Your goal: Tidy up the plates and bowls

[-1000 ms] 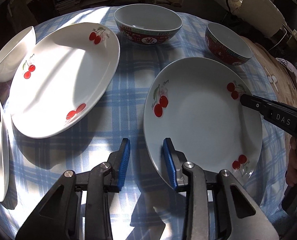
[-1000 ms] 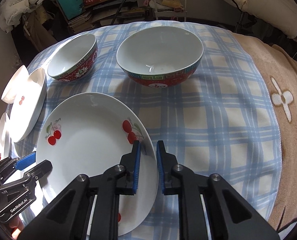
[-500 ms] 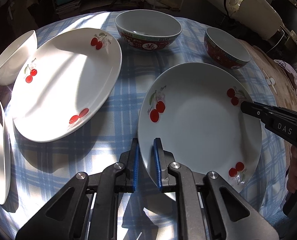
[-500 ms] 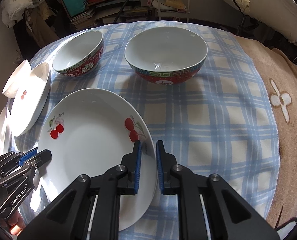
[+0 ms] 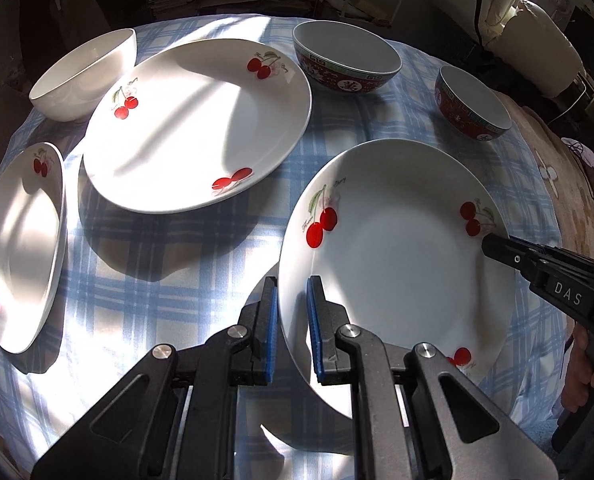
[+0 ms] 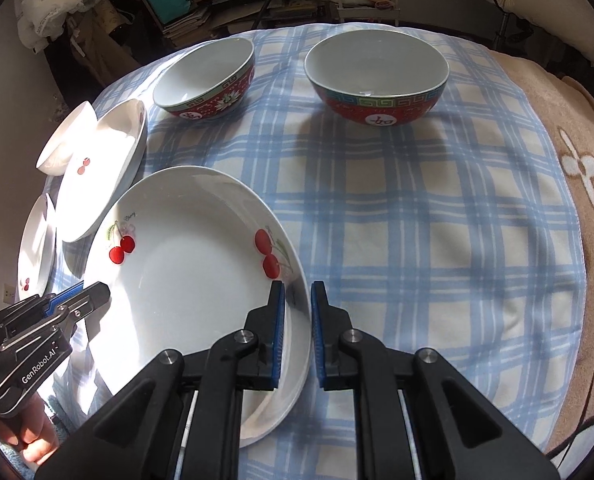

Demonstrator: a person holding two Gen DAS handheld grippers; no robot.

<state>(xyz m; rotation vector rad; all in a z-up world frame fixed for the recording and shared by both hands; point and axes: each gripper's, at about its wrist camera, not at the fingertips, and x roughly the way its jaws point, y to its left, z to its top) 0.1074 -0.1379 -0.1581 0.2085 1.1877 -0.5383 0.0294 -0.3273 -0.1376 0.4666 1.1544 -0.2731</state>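
Left wrist view: three cherry plates, one plain white bowl (image 5: pixel 85 74) and two red bowls sit on the blue-checked tablecloth (image 5: pixel 169 264). The left gripper (image 5: pixel 291 322) pinches the held plate (image 5: pixel 397 264) at its near-left rim; shelves stand behind.

Right wrist view: the right gripper (image 6: pixel 297 316) pinches that plate's (image 6: pixel 185 280) right rim, toward the cloth's near-left edge; a brown blanket (image 6: pixel 585 208) lies beyond its right edge.
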